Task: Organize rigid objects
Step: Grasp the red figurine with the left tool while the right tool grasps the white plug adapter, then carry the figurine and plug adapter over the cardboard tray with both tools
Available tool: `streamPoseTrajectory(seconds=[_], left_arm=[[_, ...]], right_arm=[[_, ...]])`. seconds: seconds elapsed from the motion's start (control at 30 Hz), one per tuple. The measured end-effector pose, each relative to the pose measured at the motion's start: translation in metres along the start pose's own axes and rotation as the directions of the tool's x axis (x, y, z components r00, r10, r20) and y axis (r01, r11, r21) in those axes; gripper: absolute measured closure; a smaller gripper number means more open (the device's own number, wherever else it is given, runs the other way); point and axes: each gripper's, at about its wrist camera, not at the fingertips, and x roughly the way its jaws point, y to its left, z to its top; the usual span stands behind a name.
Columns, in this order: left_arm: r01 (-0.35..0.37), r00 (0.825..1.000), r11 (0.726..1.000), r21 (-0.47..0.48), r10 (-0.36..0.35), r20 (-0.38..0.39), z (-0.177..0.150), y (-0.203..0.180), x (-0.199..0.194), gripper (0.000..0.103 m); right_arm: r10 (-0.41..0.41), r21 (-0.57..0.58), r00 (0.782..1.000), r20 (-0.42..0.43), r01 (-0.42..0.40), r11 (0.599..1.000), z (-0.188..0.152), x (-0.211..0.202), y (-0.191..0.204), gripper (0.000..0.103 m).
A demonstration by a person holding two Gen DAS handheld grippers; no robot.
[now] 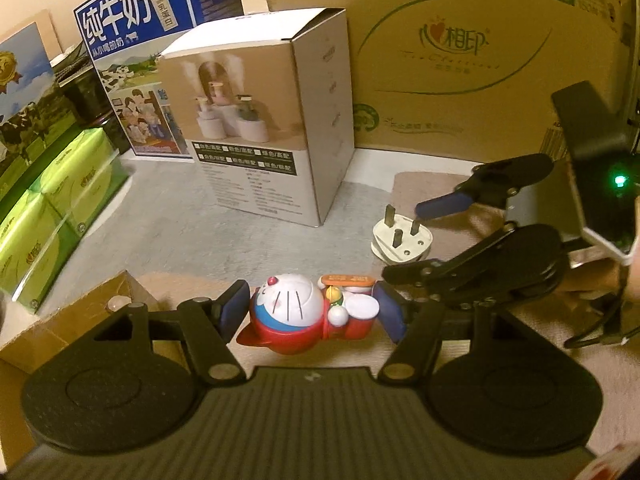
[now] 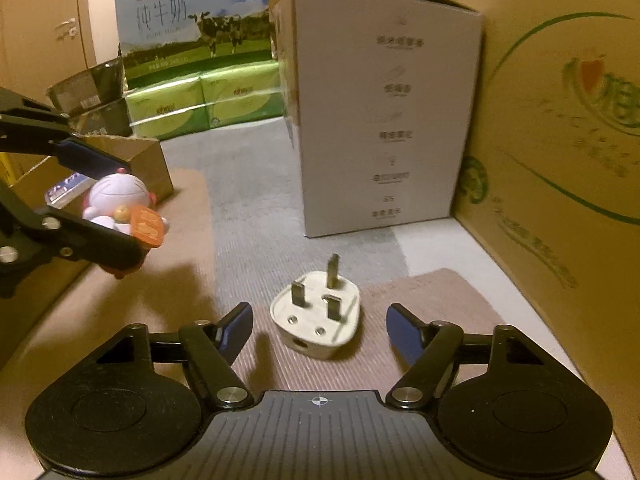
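Holding the cartoon cat figurine [image 1: 310, 312] sideways between both blue pads, the left tongs [image 1: 310, 314] are closed on it and carry it clear of the surface, beside the open brown cardboard box [image 1: 80, 312] at the left. That box, judged from the task, is the likely drop place. The right tongs [image 2: 319, 330] stand open over the white 3-pin plug [image 2: 316, 314], which lies pins-up on the tan mat [image 2: 440, 296]; the pads flank it without touching.

To do the plug step well, I would lower the right tongs until the pads sit level with the plug's body, below the 3 metal pins, then close across its flat sides. The body tapers, so a grip too near the narrow end may slip; centring it matters. For the figurine, keep the grip steady, since the rounded head gives the pad little flat face.

Room is tight on the right: a large carton wall [image 2: 560, 160] runs close along that side, and the grey product box [image 2: 384, 120] stands just behind the plug. The open lane is leftward across the mat, but the left tongs are close by there, so the 2 should go 1 at a time.
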Motion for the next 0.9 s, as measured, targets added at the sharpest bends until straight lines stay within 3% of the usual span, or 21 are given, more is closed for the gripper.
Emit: streamPoseTrajectory(seconds=[0.27,0.6,0.9], left_arm=[[0.011,1.000,1.000,-0.016,-0.011,0.006,-0.006,0.001,-0.003,0.038],[0.029,0.999,0.998,-0.059,-0.027,0.025,-0.023,-0.008,-0.030,0.038],[0.045,0.996,0.994,-0.097,-0.038,0.076,-0.054,-0.026,-0.095,0.038]], right_arm=[[-0.047,0.020,0.999,-0.019,0.047,0.999,0.002,0.010,0.006,0.053],[-0.083,0.024,0.995,-0.061,0.085,0.996,-0.011,-0.026,0.031,0.053],[-0.094,0.122,0.992,-0.081,0.104,0.987,-0.033,-0.098,0.085,0.053]])
